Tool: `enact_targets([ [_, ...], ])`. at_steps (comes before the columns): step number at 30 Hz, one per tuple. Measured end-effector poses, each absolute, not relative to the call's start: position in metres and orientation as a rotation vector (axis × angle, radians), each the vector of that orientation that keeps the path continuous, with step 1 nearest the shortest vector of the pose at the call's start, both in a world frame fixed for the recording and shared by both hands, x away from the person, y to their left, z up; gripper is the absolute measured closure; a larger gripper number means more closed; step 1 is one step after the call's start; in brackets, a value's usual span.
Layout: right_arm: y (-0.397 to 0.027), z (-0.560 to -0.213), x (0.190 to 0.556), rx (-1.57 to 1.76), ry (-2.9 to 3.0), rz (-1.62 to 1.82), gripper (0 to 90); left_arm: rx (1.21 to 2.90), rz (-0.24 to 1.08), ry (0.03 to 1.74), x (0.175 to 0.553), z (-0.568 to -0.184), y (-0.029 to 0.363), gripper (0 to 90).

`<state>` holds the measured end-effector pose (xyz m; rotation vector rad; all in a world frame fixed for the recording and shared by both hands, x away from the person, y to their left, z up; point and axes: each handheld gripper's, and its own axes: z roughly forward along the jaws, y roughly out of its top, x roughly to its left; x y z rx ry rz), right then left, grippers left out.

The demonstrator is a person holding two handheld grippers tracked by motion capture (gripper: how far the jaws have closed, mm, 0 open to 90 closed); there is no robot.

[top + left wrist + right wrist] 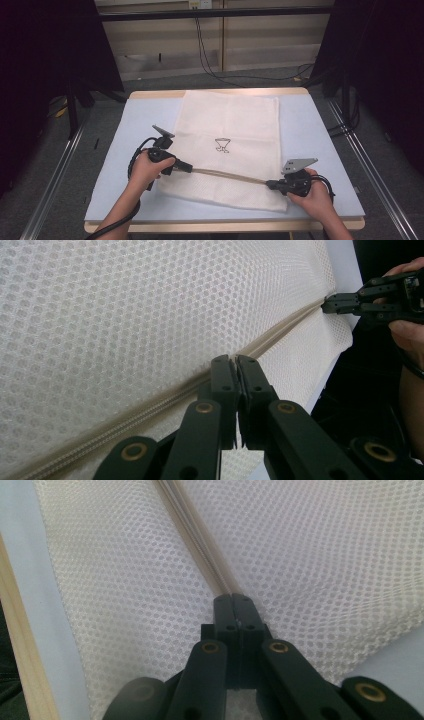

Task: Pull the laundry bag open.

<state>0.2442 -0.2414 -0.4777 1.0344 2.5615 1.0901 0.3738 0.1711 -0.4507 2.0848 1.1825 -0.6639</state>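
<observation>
While both grippers [190,168] [270,184] pinch its zipper [227,175], the mesh bag [235,120] lies flat.

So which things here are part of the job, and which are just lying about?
In the job:
- white mesh bag
- its beige zipper
- left gripper, shut on the zipper
- right gripper, shut on the zipper

Lying about:
- pale blue mat
- black cables on the floor

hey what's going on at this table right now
A person is working on a white mesh zippered bag that lies flat on a pale blue mat on the table. Each hand holds a black gripper. The left gripper and the right gripper are both shut on the beige zipper strip near the bag's front edge, one toward each end. The strip runs taut between them.
</observation>
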Motion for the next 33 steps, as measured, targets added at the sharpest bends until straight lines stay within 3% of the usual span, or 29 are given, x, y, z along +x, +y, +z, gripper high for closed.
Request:
enact_targets([
  [33, -0.243, -0.479, 0.244, 1.046, 2.556, 1.108, 90.0, 2.063, -0.595, 1.267, 0.377, -0.444, 0.212, 87.4],
])
